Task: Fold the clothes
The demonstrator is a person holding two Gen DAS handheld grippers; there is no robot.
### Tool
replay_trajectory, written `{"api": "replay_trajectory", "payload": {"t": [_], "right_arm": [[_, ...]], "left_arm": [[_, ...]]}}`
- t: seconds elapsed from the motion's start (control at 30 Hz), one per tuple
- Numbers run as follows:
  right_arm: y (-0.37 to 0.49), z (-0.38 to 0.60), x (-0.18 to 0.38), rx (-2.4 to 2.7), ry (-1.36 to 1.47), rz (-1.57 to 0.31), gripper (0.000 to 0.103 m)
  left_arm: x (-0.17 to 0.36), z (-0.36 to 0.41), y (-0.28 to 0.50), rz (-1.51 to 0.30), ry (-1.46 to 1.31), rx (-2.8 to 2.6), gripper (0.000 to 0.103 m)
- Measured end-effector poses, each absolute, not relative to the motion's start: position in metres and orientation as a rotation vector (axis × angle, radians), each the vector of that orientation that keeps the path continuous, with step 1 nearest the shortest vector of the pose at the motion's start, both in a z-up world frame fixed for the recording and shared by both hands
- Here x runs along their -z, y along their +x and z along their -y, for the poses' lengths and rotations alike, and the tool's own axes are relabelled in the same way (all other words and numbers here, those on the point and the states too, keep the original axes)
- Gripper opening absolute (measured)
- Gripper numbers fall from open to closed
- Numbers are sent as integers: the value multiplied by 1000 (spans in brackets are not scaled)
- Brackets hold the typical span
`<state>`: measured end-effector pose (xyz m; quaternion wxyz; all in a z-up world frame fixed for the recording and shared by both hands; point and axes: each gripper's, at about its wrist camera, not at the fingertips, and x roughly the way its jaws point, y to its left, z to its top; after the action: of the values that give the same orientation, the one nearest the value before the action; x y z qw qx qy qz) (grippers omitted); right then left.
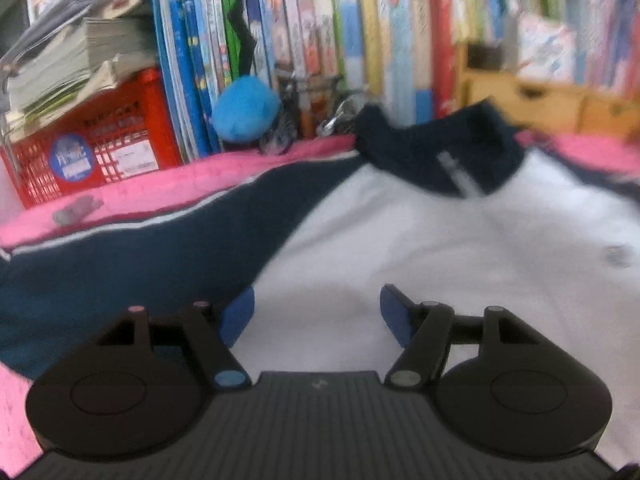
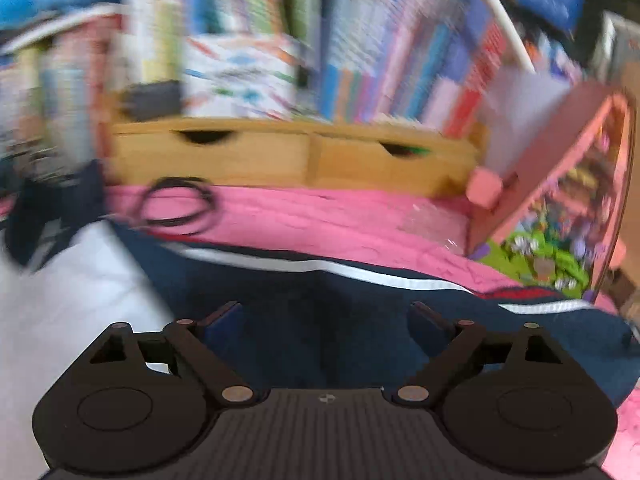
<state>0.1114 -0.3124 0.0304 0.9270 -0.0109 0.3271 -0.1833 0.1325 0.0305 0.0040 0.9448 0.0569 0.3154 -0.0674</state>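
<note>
Left claw (image 1: 316,312) gapes over shirt (image 1: 440,240); crate (image 1: 132,120) label unreadable.

Shirt (image 1: 440,240) is lying flat across the pink blanket (image 1: 120,196), giving open room above it. Left gripper (image 1: 316,312) is hovering over the white front with nothing between its parted fingers. Right gripper (image 2: 324,320) is hanging over the navy sleeve (image 2: 320,292), jaws wide, gap clear. The far edge is being walled in: red crate (image 1: 100,148), row of books (image 1: 320,32) and blue plush ball (image 1: 246,108) on the left, wooden drawers (image 2: 296,156) straight ahead. Black cord loop (image 2: 176,206) is lying on the blanket near the collar. Pink toy house (image 2: 560,200) is crowding the right side.
</note>
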Motion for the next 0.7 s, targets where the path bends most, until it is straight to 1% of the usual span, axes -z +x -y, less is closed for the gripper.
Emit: {"api": "replay_trajectory", "payload": {"t": [0.13, 0.2, 0.27, 0.33, 0.4, 0.53, 0.7], "right_arm": [[45, 269, -44, 276, -44, -608, 91], [9, 251, -50, 234, -10, -584, 93], [-29, 226, -55, 186, 47, -584, 95], [-67, 205, -58, 132, 96, -579, 99], [-103, 184, -57, 114, 126, -563, 101], [-158, 152, -51, 122, 147, -564, 101], [-206, 126, -40, 124, 96, -586, 101]], "left_arm": [[-25, -29, 60, -594, 69, 186, 70], [-33, -30, 26, -629, 55, 182, 73], [-38, -32, -9, -671, 37, 193, 79], [-40, -33, -40, -691, 35, 205, 82], [-38, -33, -67, -708, 35, 196, 82], [-33, -33, -103, -761, 13, 203, 82], [-36, -36, -137, -758, 33, 171, 83]]}}
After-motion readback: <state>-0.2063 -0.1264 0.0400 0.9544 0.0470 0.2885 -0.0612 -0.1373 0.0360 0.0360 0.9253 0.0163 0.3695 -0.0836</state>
